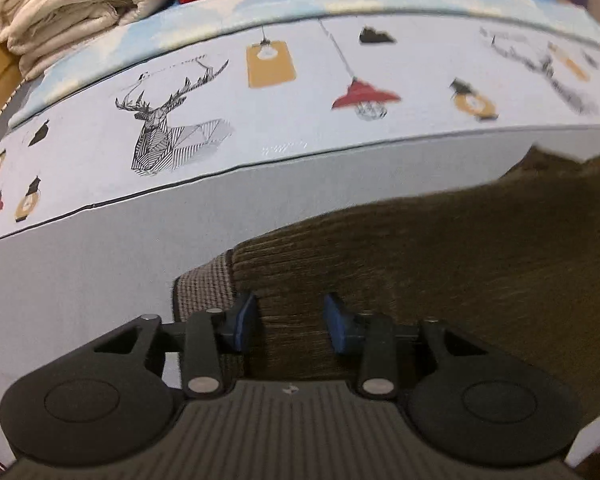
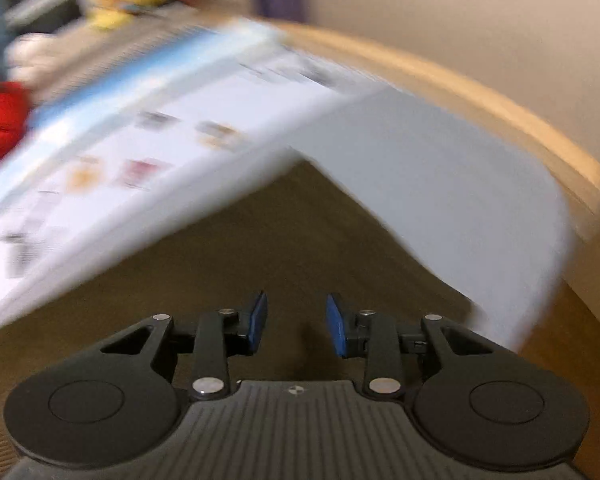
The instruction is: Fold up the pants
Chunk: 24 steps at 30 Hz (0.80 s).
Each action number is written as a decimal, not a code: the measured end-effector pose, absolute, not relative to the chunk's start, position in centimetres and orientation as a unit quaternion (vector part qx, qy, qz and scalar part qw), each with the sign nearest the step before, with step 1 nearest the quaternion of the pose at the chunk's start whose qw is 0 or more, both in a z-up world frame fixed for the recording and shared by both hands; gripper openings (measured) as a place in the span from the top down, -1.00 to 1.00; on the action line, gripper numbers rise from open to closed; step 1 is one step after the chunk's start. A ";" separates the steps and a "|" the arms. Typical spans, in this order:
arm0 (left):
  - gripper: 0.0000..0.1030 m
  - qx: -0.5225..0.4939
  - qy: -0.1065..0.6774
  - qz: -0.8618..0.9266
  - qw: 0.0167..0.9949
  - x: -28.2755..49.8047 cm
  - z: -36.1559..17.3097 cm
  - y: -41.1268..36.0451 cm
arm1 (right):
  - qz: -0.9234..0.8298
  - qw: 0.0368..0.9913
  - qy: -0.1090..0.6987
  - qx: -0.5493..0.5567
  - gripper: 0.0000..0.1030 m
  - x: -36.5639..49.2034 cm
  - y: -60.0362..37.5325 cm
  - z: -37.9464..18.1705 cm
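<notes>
Left wrist view: my spread left gripper (image 1: 290, 322) straddles the pants (image 1: 440, 264) at lower centre, right gripper (image 2: 296, 322) spread too.

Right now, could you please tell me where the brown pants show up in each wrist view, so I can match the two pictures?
Left wrist view: the pants fill the lower right, ribbed cuff at lower centre, the open left gripper over them.
Right wrist view: the pants form a blurred brown wedge at centre, ahead of the open right gripper.
Shared landmark: the printed sheet beneath them.
</notes>
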<state>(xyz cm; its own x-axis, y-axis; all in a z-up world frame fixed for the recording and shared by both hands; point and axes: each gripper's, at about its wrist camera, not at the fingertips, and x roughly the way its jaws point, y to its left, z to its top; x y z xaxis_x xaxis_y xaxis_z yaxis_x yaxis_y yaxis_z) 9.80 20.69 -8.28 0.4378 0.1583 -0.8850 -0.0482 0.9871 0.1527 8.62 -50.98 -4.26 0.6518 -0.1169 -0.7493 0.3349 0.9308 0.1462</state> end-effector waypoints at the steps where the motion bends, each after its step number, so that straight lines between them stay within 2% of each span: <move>1: 0.18 0.041 0.518 0.055 0.852 9.6 -7.7 20.6 | -0.093 0.910 0.382 0.130 0.31 9.0 -49.4 -3.5; 3: 0.18 0.015 0.503 0.040 0.863 9.6 -6.8 20.8 | -0.016 0.929 0.352 0.114 0.54 10.1 -45.4 -1.9; 4: 0.18 0.004 0.500 0.030 0.866 9.5 -6.6 21.0 | 0.026 0.933 0.341 0.109 0.92 10.7 -43.2 -1.3; 6: 0.18 0.002 0.521 0.024 0.853 9.3 -7.6 21.5 | 0.104 0.933 0.328 0.109 0.99 12.1 -38.7 -0.4; 8: 0.31 0.022 0.565 0.040 0.824 9.2 -9.8 22.4 | 0.186 0.919 0.325 0.120 0.98 13.5 -33.8 0.0; 12: 0.31 0.024 0.557 0.029 0.830 8.7 -9.7 22.6 | 0.321 0.858 0.368 0.157 0.90 16.9 -25.0 -0.8; 16: 0.30 0.036 0.556 0.023 0.830 8.5 -9.9 22.2 | 0.368 0.812 0.429 0.145 0.34 20.1 -16.8 -3.7; 24: 0.30 0.027 0.557 0.013 0.830 9.0 -10.1 22.9 | 0.397 0.756 0.508 0.112 0.17 23.5 -8.7 -9.1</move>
<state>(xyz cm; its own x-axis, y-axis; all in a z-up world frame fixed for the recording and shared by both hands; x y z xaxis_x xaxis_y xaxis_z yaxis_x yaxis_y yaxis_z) 8.96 22.88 -10.10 0.3798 0.0520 -0.9236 0.0089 0.9982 0.0599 23.54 -8.74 -9.11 0.1680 0.7149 -0.6787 -0.4865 0.6589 0.5737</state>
